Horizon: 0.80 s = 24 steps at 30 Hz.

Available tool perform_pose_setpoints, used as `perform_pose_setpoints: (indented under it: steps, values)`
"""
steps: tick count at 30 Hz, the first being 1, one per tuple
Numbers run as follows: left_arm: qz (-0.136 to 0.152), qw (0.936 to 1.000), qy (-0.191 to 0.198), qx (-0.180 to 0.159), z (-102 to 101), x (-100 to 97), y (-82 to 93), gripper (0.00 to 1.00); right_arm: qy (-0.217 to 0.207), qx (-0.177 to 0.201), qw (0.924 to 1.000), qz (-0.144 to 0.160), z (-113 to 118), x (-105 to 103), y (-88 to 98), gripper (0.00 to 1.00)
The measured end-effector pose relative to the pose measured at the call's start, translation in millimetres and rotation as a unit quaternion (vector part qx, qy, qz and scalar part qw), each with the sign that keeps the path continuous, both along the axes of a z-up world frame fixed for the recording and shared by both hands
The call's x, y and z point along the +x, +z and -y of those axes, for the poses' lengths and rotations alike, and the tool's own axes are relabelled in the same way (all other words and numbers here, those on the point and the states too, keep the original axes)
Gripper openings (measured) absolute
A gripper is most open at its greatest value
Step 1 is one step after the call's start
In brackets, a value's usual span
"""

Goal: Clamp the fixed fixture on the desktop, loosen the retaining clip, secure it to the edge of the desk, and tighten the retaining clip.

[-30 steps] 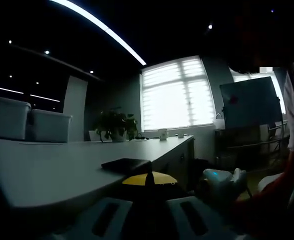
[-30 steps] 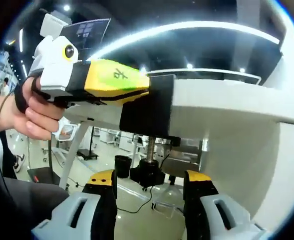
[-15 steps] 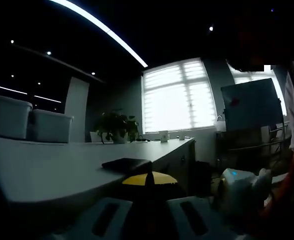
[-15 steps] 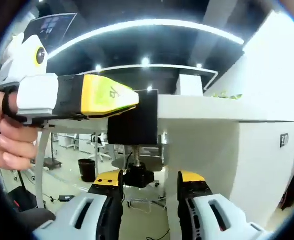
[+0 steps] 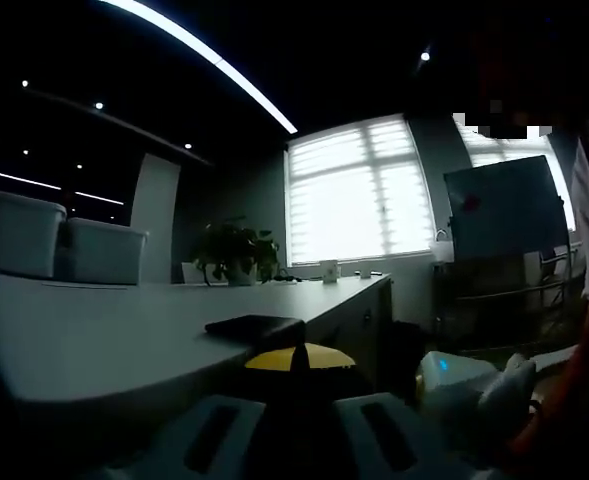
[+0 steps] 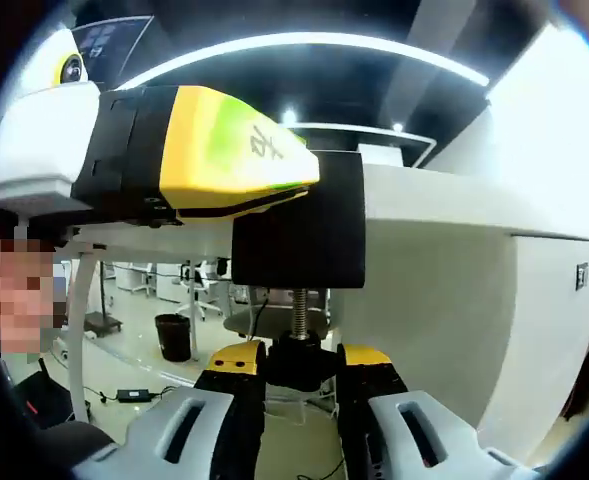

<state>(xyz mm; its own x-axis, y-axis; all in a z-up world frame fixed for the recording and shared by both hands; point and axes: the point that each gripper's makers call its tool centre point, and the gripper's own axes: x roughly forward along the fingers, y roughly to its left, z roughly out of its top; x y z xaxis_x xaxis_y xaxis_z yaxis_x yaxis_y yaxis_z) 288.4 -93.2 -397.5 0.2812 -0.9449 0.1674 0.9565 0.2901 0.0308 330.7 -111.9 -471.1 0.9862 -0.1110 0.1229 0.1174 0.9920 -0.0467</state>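
Right gripper pinches the black screw knob of the black clamp fixture, which sits over the near edge of the white surface. Left gripper grips the fixture's top from the left, pressed on it. Potted plant stands at the far end.

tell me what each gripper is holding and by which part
Left gripper holds the black clamp fixture by its top plate; right gripper grips the screw knob beneath the desk edge.
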Motion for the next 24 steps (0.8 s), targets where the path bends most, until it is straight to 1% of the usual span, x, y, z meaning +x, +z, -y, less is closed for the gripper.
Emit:
perform_pose_setpoints:
  steps: [2, 3, 5, 9, 10, 11, 14, 15, 17, 20, 22, 24]
  values:
    - [0.001, 1.0, -0.001, 0.0, 0.1, 0.0, 0.0, 0.01, 0.009, -0.006, 0.9999, 0.006, -0.2, -4.1, 1.5, 0.26]
    - [0.001, 1.0, -0.001, 0.001, 0.2, 0.0, 0.0, 0.01, 0.021, -0.01, 0.9997, 0.011, -1.3, -3.8, 2.6, 0.26]
    - [0.001, 1.0, -0.001, 0.001, 0.2, 0.0, -0.1, 0.01, 0.056, 0.0, 0.9982, 0.02, -4.5, -2.5, 4.0, 0.26]
    - [0.0, 1.0, -0.002, 0.002, 0.3, 0.3, 0.0, 0.01, 0.121, -0.01, 0.992, 0.035, -5.0, -3.0, 7.9, 0.26]
    - [0.0, 1.0, -0.002, 0.002, 0.4, 0.3, 0.0, 0.01, 0.138, -0.016, 0.9897, 0.035, -9.6, 10.7, -4.5, 0.26]
    - [0.0, 1.0, -0.002, 0.002, 0.4, 0.3, 0.1, 0.01, 0.155, -0.02, 0.9871, 0.034, -11.9, 14.9, -7.5, 0.26]
    - [-0.001, 1.0, -0.003, 0.002, 0.4, 0.1, 0.1, 0.01, 0.203, -0.026, 0.978, 0.037, -16.6, 16.0, -10.2, 0.26]
    - [-0.001, 1.0, -0.003, 0.002, 0.4, 0.0, 0.1, 0.01, 0.231, -0.036, 0.9716, 0.037, -18.9, 16.8, -11.4, 0.26]
    - [-0.001, 1.0, -0.003, 0.001, 0.3, -0.1, 0.1, 0.01, 0.266, -0.049, 0.9621, 0.037, -21.1, 17.0, -12.3, 0.26]
    - [-0.002, 1.0, -0.003, 0.001, 0.2, -0.3, 0.1, 0.01, 0.312, -0.042, 0.9484, 0.034, -23.6, 15.5, -12.6, 0.26]
    - [-0.002, 1.0, -0.003, 0.002, 0.3, 0.0, 0.0, 0.01, 0.326, -0.041, 0.9439, 0.032, -23.5, 15.3, -12.5, 0.25]
    - [-0.002, 1.0, -0.004, 0.003, 0.2, 0.2, 0.0, 0.01, 0.334, -0.037, 0.9415, 0.031, -23.8, 15.3, -13.0, 0.25]
